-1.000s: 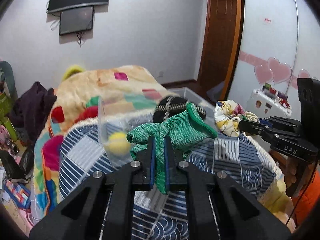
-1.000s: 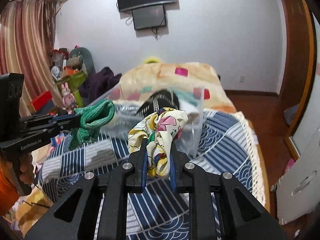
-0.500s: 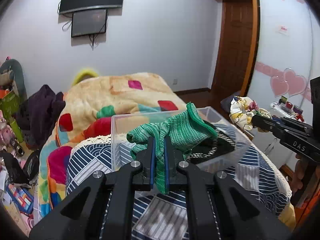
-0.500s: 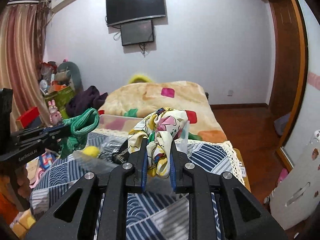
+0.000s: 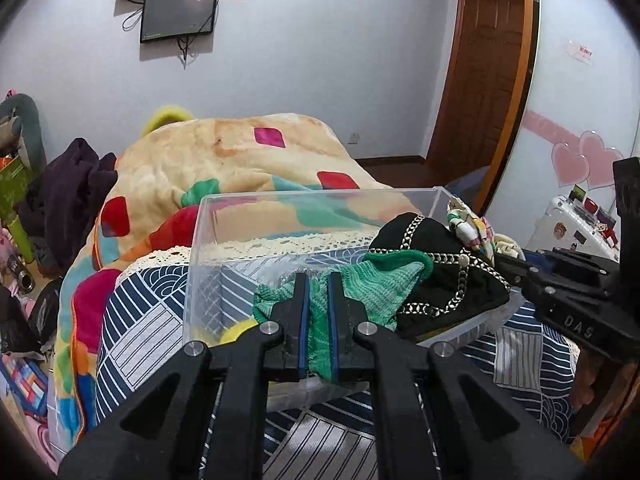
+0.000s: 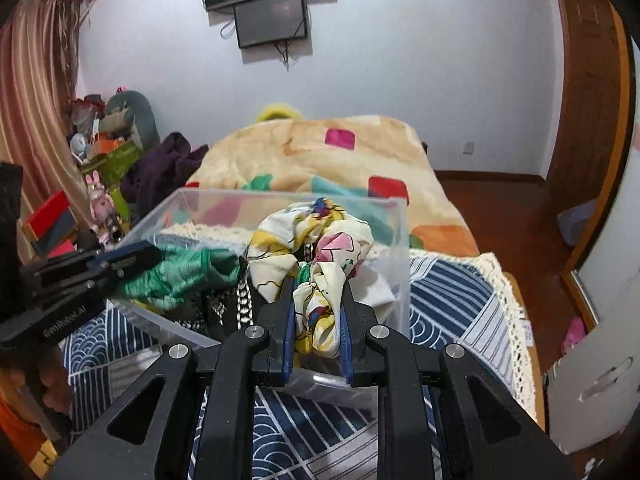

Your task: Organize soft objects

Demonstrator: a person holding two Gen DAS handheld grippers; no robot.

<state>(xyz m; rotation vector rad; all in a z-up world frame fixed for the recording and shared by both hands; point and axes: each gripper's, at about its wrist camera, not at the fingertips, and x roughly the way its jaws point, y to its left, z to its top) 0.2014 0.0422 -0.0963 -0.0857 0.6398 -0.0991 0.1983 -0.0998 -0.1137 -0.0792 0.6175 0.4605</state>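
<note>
- Two cloths are in play, and the left wrist view shows the first: the left gripper (image 5: 318, 312) is clamped on a green knitted cloth (image 5: 360, 292), its narrow jaws just over the near wall of the clear plastic box (image 5: 320, 196) that sits on the bed (image 5: 152, 320).
- Part of the green cloth drapes forward onto a black chain-trimmed item (image 5: 440, 276) already inside the box, toward its right side; a yellow ball (image 5: 236, 328) lies low by the near left corner.
- Risk in this view: the tail of the cloth hangs on the near side of the jaws, so a release here could, I judge, leave it trailing over the near wall rather than inside.
- The black item bulges above the right rim, so anything set on top may slide off onto the bed.

- One more cloth shows in the right wrist view: the right gripper (image 6: 316, 308) pinches a floral scarf (image 6: 312, 240), bunched above its jaws at the near right corner of the box.
- The left gripper and green cloth sit just beside the scarf at left, so the two tools could knock together over the opening.
- Soft silky fabric may cling to the pads on release, dragging it back out.
- Pressing down on the near wall could tip or shift the light box on the soft bed.
</note>
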